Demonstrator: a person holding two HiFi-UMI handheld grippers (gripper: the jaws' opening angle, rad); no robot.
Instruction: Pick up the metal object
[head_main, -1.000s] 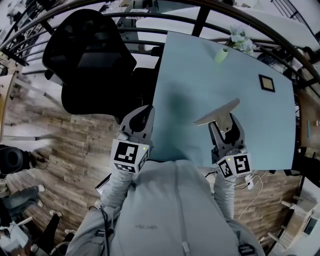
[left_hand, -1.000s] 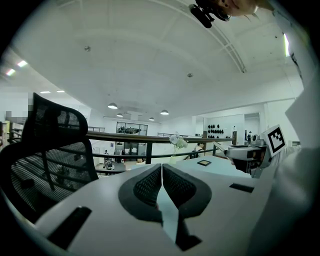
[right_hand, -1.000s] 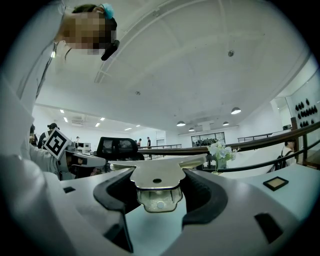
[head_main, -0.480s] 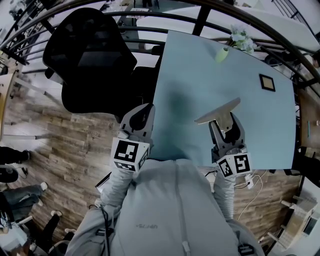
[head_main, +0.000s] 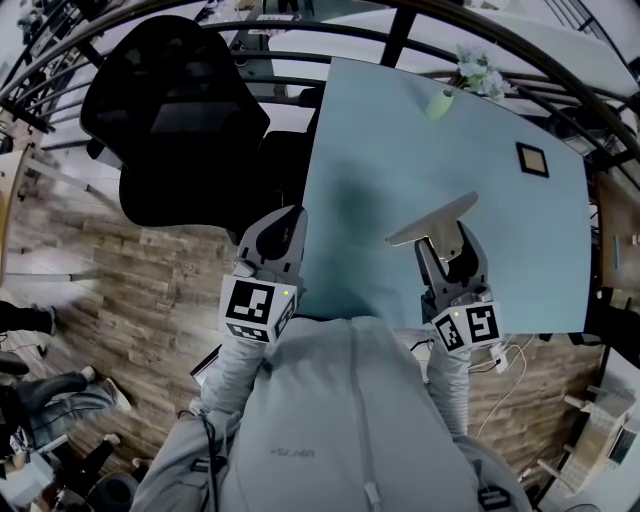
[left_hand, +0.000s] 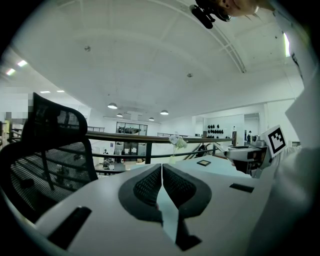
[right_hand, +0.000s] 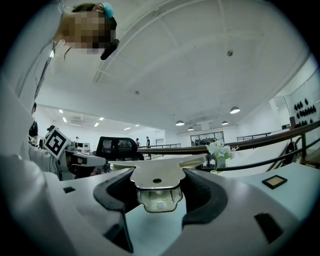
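Metal object is in the R gripper, fingers clamped on its stem. Its long blade lies crosswise to them, over the surface by the near edge. L gripper is closed, empty, at the near-left corner, farther off.

No word, number or brand can be read with certainty. Black-and-white square coded markers are carried by the left white cube of the left gripper, off the near left corner of the pale blue rectangular desk, and by the right white cube of the right gripper, at the desk's near edge. A faint print on the grey sweatshirt, below the desk's near edge, is too small to be read.
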